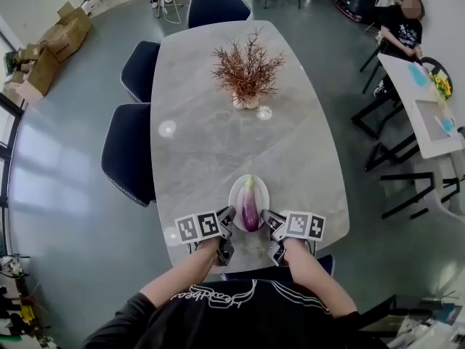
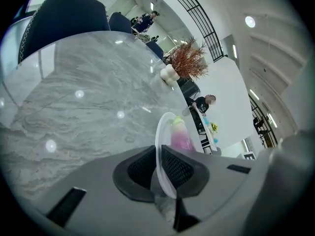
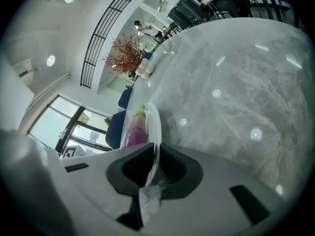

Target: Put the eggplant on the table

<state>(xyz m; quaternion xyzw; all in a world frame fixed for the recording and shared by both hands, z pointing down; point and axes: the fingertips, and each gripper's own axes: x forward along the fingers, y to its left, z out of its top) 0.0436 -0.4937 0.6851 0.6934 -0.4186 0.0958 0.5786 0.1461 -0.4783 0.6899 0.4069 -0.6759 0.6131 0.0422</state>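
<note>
Purple eggplant (image 1: 250,208) lies lengthwise on white plate (image 1: 236,192), by near edge of bench (image 1: 218,137). Left gripper (image 1: 229,217) and right gripper (image 1: 268,220): fingers (image 2: 139,168) clamped on opposite plate rims. Two-sided hold likely keeps plate level and stops eggplant rolling. Plate touching bench or just above: cannot tell.

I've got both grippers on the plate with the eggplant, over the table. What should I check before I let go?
1. Left gripper shut on the plate rim: ok, the rim sits between its pads.
2. Right gripper shut on the opposite rim: ok.
3. Eggplant lying inside the plate, not at the rim: ok.
4. Plate over the table, inside its near edge: ok, though close to that edge.
5. Plate bottom resting on the tabletop: cannot tell, no view shows the underside.
6. Vase away from the plate: ok, it stands far up the table.
</note>
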